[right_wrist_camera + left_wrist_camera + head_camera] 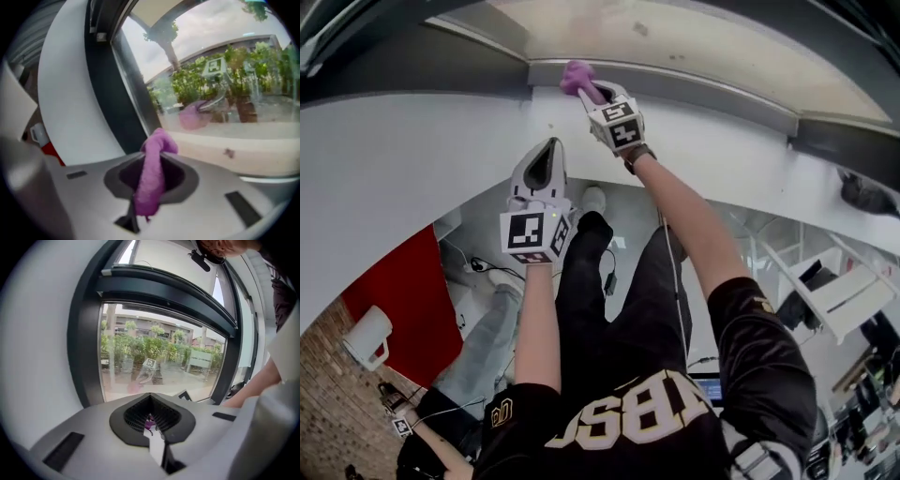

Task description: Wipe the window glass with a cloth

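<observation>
The window glass [675, 37] runs across the top of the head view inside a dark frame. My right gripper [587, 90] is shut on a purple cloth [576, 77], whose bunched end sits at the lower left corner of the glass by the frame. In the right gripper view the cloth [152, 173] hangs out of the shut jaws, close to the glass [225, 93]; whether it touches the pane is unclear. My left gripper [550, 150] is lower, in front of the white wall, away from the glass [159, 357]. It is shut, with only a purple shred [150, 420] in it.
A dark window frame [86, 357] borders the pane, with white wall [412, 159] below it. A red panel [403, 309] and a seated person [478, 356] are at lower left. White furniture [844, 300] stands at right. The holder's right arm [255, 387] shows at right.
</observation>
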